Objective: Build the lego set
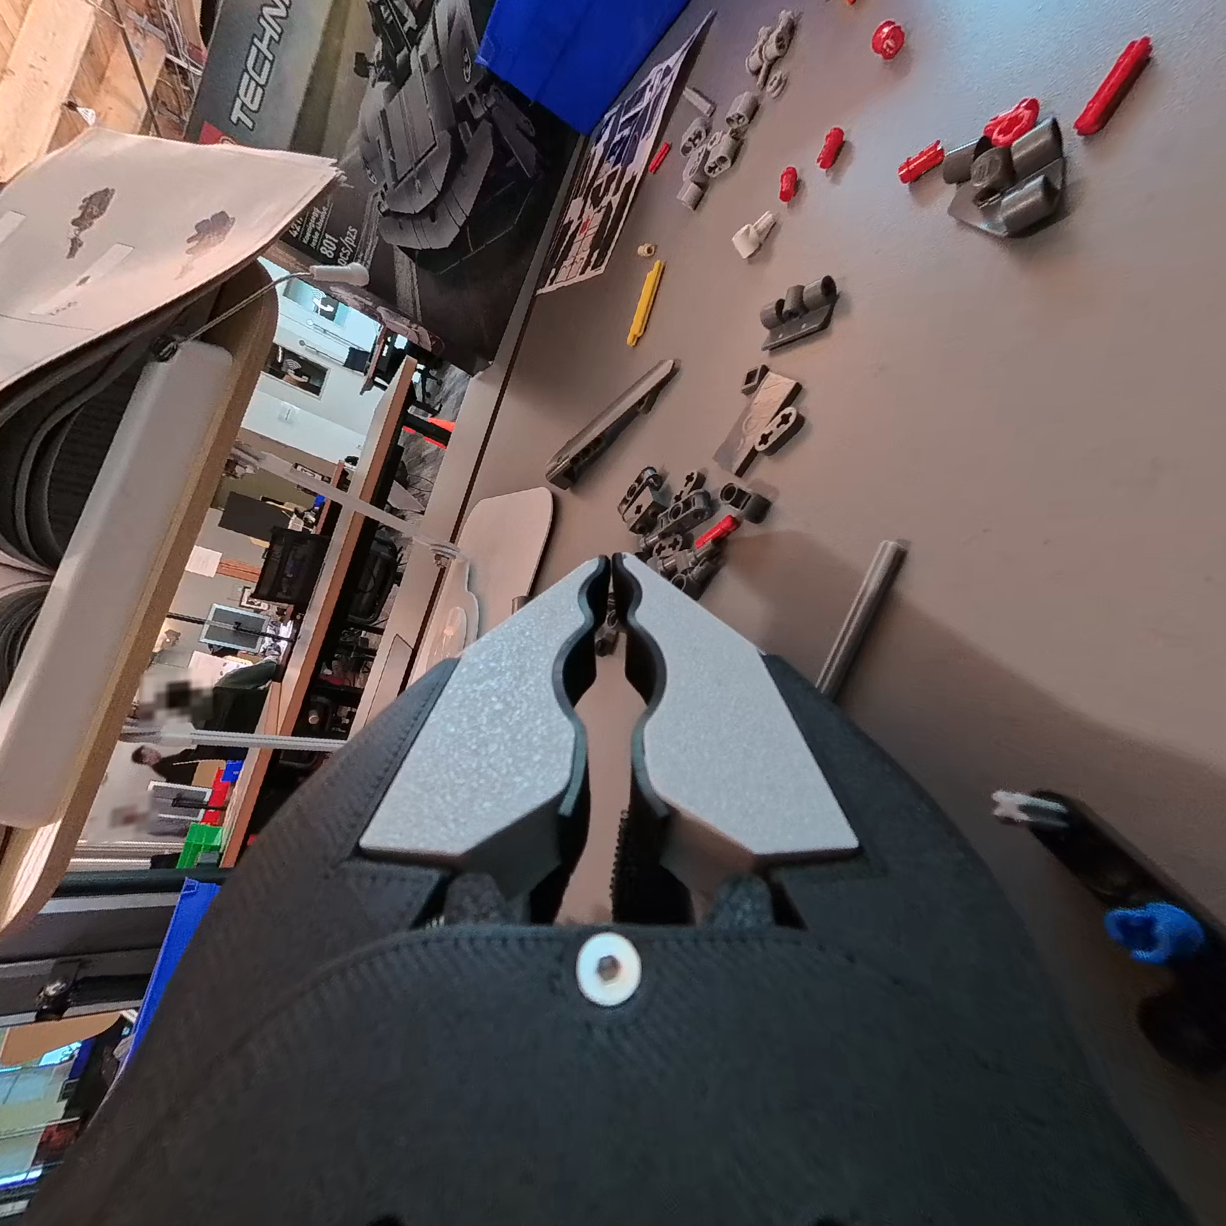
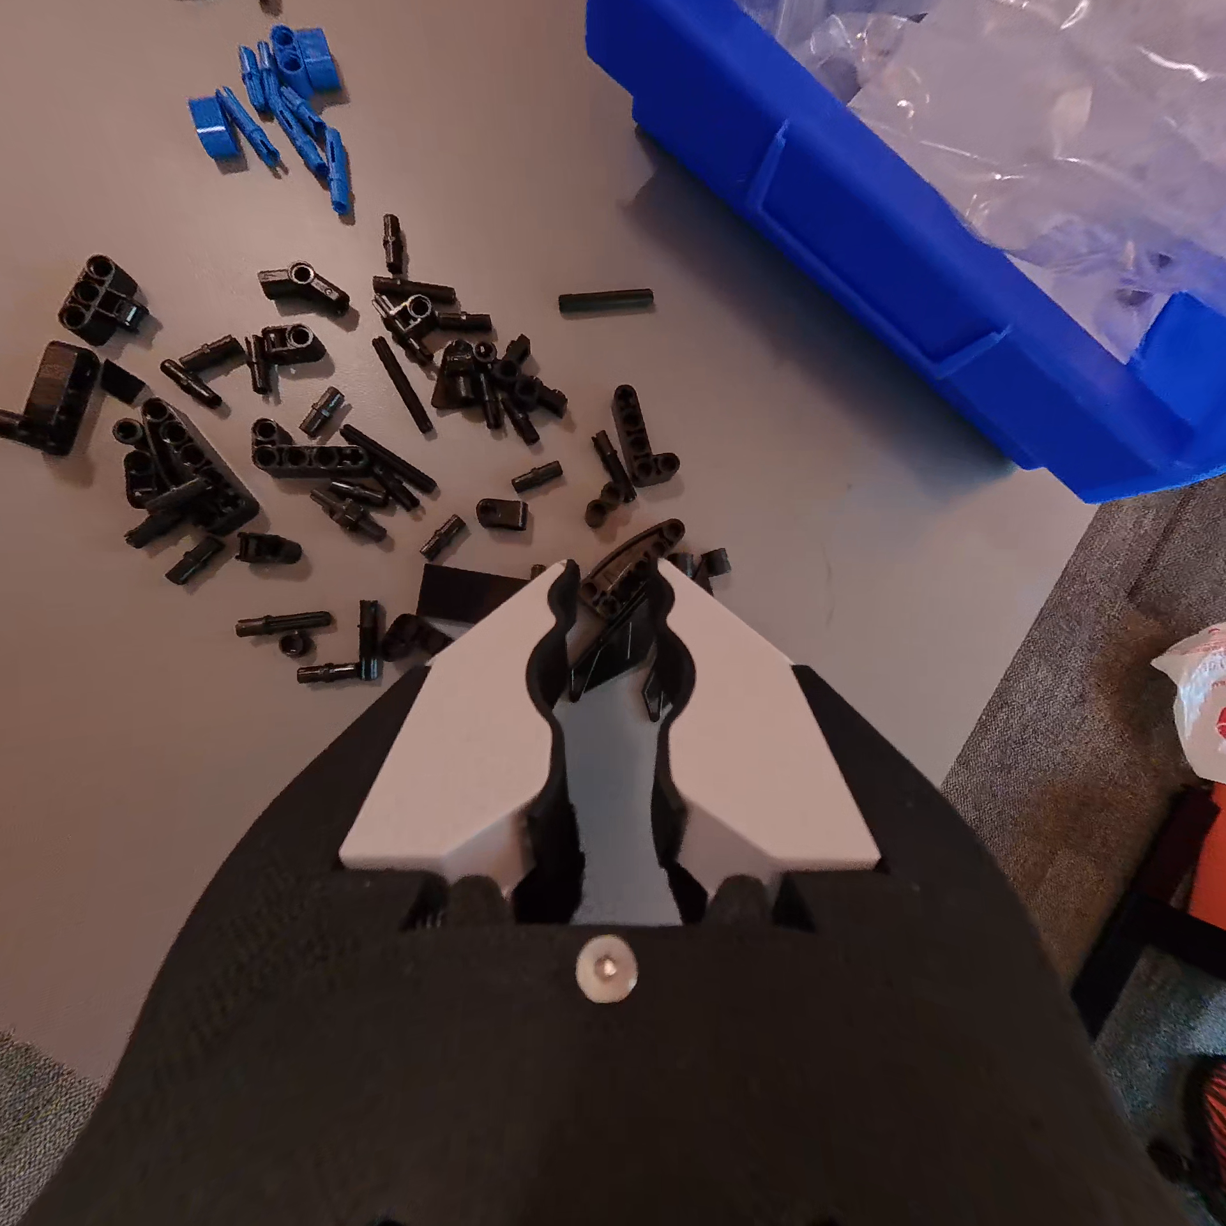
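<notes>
Two grippers were mine: the left gripper [image 1: 611, 560], tips pressed together, hung near the grey parts [image 1: 677, 524]; the right gripper [image 2: 617, 570] pinched a black curved panel [image 2: 633, 564] near the blue bin [image 2: 862, 232].

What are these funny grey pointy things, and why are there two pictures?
They are tongs that a person holds, one in each hand. Each has a small camera looking along it. One picture comes from the left tongs, pinched shut over a table with grey pieces and red pieces. The other comes from the right tongs, a little apart, with a black curved piece between them. I cannot tell if they squeeze it. Nearby lie black pieces, blue pieces and a blue bin.
</notes>
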Motion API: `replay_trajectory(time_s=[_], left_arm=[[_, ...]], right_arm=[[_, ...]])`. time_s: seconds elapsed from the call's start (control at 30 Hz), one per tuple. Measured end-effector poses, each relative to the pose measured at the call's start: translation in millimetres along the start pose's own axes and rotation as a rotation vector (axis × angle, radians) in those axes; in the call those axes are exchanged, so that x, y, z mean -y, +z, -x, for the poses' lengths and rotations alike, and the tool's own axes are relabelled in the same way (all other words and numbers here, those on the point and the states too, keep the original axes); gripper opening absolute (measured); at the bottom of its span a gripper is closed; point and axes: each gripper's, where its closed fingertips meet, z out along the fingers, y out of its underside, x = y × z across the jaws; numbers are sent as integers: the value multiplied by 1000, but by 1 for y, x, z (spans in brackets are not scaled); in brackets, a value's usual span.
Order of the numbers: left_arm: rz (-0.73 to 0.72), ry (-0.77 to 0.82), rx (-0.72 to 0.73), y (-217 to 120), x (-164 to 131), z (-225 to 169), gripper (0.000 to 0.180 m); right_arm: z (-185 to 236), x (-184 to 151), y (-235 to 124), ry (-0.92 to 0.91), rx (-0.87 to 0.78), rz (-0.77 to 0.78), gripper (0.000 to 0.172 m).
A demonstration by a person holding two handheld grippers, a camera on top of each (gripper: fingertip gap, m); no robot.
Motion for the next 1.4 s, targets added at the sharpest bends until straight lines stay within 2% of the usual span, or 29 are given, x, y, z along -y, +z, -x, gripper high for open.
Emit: replay_trajectory(time_s=[0.33, 0.9, 1.23, 1.4], left_arm=[[3, 6, 1, 0, 0, -1, 0], [7, 11, 0, 1, -1, -1, 0], [8, 11, -1, 1, -1, -1, 0], [9, 12, -3, 1, -1, -2, 0]], right_arm=[[19, 7, -10, -41, 10, -26, 17], [40, -8, -19, -88, 68, 32, 10], [62, 11, -15, -161, 120, 8, 11], [71, 38, -13, -193, 127, -74, 12]])
